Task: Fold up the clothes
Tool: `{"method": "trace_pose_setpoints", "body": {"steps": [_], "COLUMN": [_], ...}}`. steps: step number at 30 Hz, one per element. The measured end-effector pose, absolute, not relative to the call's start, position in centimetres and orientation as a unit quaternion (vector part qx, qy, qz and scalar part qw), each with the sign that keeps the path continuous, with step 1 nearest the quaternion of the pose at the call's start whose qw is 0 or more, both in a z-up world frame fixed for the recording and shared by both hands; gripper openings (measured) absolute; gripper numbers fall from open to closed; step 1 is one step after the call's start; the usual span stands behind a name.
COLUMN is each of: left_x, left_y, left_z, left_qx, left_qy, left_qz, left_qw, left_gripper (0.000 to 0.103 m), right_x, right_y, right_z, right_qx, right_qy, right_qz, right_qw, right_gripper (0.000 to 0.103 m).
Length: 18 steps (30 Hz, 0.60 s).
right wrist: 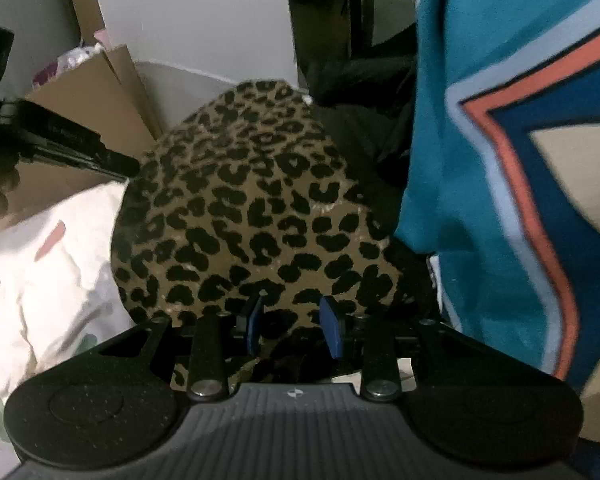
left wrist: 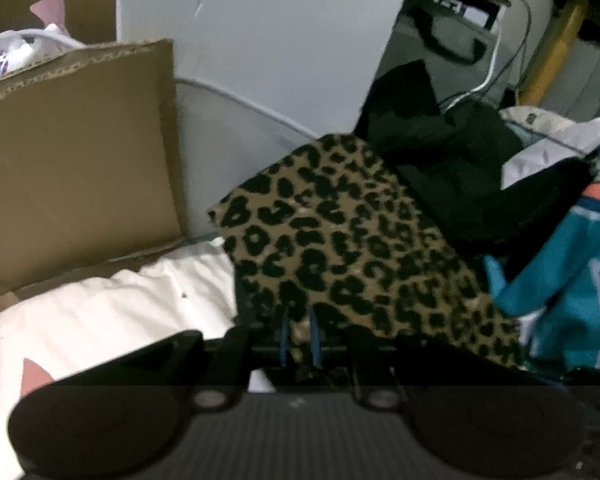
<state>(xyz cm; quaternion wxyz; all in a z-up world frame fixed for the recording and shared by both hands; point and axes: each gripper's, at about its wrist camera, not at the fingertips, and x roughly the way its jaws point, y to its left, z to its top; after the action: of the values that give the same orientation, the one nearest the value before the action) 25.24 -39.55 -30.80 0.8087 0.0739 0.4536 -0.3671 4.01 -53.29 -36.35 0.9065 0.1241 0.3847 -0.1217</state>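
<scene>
A: Grey wall (left wrist: 260,32) fills the back of the left wrist view, w/ a cardboard box (left wrist: 72,152) on the left and a white cloth (left wrist: 100,312) spread below it. Right side?

B: Black garment (left wrist: 440,152) piled behind, teal jersey (left wrist: 560,280) at the far right, cables and a wooden leg further back. Leopard-print garment (left wrist: 340,240) sits mid-frame, draped over the white cloth and against the black one.

A: Left gripper (left wrist: 299,340)?

B: Blue pads close together, narrow gap, w/ a fold of the leopard fabric running down between them. Looks pinched on the fabric's near edge. Frame is a bit blurred tho.

A: OK, right wrist view. Background?

B: Same grey wall (right wrist: 200,12), cardboard box (right wrist: 100,88) at left, white cloth (right wrist: 52,272) lower left w/ faint pink marks. Teal jersey (right wrist: 500,140) hangs big on the right, orange and pale blue stripes, touching the leopard-print garment (right wrist: 252,200) along its right edge.

A: Right gripper (right wrist: 294,324)?

B: Blue pads spread wider than the left pair. Leopard fabric bunches between and below them, near edge of the garment. Can't tell if the pads actually press it or just sit around it.

A: Anything else in there?

B: Black tool arm (right wrist: 72,144) reaches in from the left and meets the leopard garment's upper left edge. Prob the other gripper, can't confirm.
</scene>
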Motion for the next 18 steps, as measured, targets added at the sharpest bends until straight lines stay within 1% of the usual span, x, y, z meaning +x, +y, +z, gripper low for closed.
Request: {"method": "trace_pose_setpoints", "body": {"steps": [7,13,18], "left_x": [23.2,21.2,20.7], "left_y": [-41.4,-42.5,-41.9], "left_z": [-30.4,-31.9,-33.3], "left_qx": [0.081,0.102,0.117], "left_qy": [0.447,0.45,0.455], "left_qz": [-0.397,-0.415,-0.408], "left_qw": [0.798,0.784,0.783], "left_gripper": [0.017,0.018,0.021], "right_x": [4.5,5.4,6.5], "right_y": [-52.9,-52.4,-51.6], "right_z": [-36.4,-36.8,-38.1], "right_qx": [0.144,0.16,0.16], "right_qy": [0.371,0.363,0.386], "right_qz": [-0.118,-0.109,-0.098], "right_qw": [0.91,0.912,0.903], "right_gripper": [0.038,0.038,0.038]}}
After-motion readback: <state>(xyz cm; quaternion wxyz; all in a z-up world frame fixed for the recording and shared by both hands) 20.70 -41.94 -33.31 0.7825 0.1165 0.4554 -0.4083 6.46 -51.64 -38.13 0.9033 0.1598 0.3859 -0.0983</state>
